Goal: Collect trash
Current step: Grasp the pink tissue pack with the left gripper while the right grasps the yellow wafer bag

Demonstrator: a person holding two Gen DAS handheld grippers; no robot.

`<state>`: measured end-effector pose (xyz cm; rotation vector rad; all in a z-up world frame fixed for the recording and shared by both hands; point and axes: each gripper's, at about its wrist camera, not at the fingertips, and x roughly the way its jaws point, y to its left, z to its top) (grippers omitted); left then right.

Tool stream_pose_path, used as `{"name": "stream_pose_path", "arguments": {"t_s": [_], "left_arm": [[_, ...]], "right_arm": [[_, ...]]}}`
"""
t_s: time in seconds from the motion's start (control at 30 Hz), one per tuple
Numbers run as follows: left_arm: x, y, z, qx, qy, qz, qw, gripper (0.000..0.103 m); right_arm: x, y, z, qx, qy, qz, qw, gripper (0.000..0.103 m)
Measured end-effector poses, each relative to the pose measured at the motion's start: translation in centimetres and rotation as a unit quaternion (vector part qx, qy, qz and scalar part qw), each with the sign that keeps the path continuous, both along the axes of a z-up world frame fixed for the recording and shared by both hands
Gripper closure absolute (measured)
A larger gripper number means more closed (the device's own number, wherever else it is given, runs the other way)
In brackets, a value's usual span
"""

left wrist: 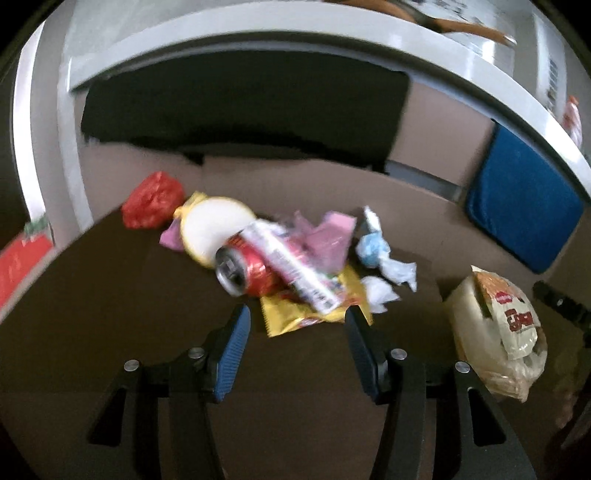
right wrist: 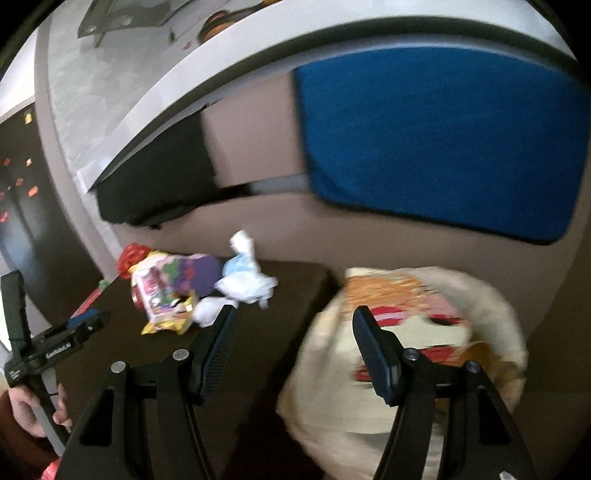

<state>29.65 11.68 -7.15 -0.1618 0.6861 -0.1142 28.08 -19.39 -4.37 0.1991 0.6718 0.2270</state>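
A heap of trash lies on the dark table point(left wrist: 110, 302): a red can point(left wrist: 243, 267), a long printed wrapper point(left wrist: 295, 269), a yellow packet point(left wrist: 310, 314), pink paper point(left wrist: 328, 232), a white lid point(left wrist: 212, 225), a red bag point(left wrist: 153, 201) and crumpled white and blue tissues point(left wrist: 384, 266). My left gripper point(left wrist: 297, 317) is open and empty just short of the can and yellow packet. A cream plastic bag point(right wrist: 406, 354) with wrappers inside sits at the table's right end. My right gripper point(right wrist: 293, 321) is open and empty over the bag's left side. The heap shows in the right wrist view point(right wrist: 173, 295).
A blue cushion point(right wrist: 439, 136) leans against the beige wall behind the table. A white shelf point(left wrist: 295, 33) runs above. The left gripper's body and the hand holding it point(right wrist: 48, 350) show at the left of the right wrist view. A red object point(left wrist: 20, 266) lies at far left.
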Motion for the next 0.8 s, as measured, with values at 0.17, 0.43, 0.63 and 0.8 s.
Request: {"name": "stream_pose_path", "arguments": {"t_s": [0.17, 0.43, 0.63, 0.8], "left_arm": [[1.1, 1.2, -1.5, -0.041, 0.023, -0.008, 0.9989, 0.049], [5.1, 0.8, -2.2, -0.130, 0.048, -0.019, 0.9902, 0.054], [9.0, 0.7, -2.6, -0.151, 0.068, 0.011, 0.9860, 0.059], [10.8, 0.9, -4.6, -0.172, 0.112, 0.030, 0.9783, 0.062]], "right_arm": [[1.0, 4.0, -1.8, -0.019, 0.020, 0.032, 0.999, 0.041], [2.0, 6.2, -4.9, -0.027, 0.057, 0.057, 0.996, 0.041], [2.2, 6.1, -6.2, -0.031, 0.070, 0.059, 0.995, 0.041], [2.2, 5.8, -7.0, -0.025, 0.078, 0.060, 0.995, 0.041]]}}
